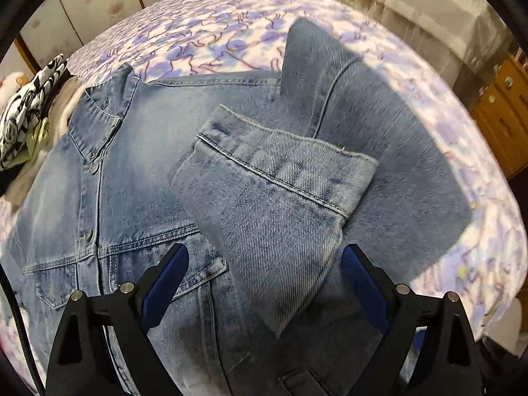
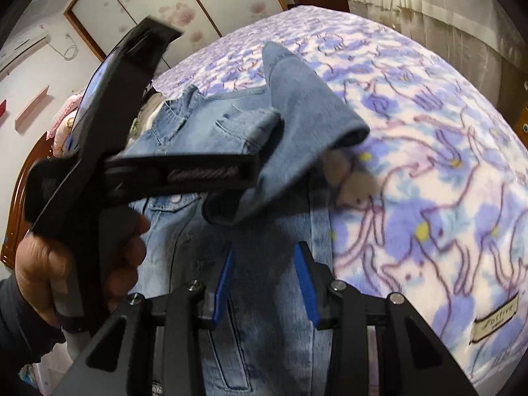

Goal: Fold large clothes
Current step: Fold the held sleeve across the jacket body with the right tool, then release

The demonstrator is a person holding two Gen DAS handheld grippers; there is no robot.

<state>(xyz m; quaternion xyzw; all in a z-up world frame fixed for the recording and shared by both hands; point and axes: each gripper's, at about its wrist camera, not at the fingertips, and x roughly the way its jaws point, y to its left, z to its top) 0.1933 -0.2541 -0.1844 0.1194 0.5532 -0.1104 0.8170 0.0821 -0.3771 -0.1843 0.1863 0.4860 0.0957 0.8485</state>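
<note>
A light blue denim jacket (image 1: pixel 138 165) lies front-up and buttoned on the bed, collar at the left in the left wrist view. One sleeve (image 1: pixel 280 204) is folded across its chest, cuff (image 1: pixel 287 161) uppermost. My left gripper (image 1: pixel 264 257) hovers over that sleeve, open wide; neither blue pad presses on the cloth. In the right wrist view the left gripper (image 2: pixel 260 165) is side-on and blurred, a hand (image 2: pixel 66 264) on its grip, with the sleeve (image 2: pixel 303 115) arched beside its tip. My right gripper (image 2: pixel 265 250) stands partly open above the jacket's body (image 2: pixel 264 346), nothing between its fingers.
The bed cover (image 1: pixel 214 33) is pale with purple flowers and reaches the right edge (image 2: pixel 429 165). A pile of other clothes, one black-and-white patterned (image 1: pixel 29 112), sits by the collar. A wooden cabinet (image 1: pixel 501 109) and draped cream fabric (image 1: pixel 412 6) stand beyond the bed.
</note>
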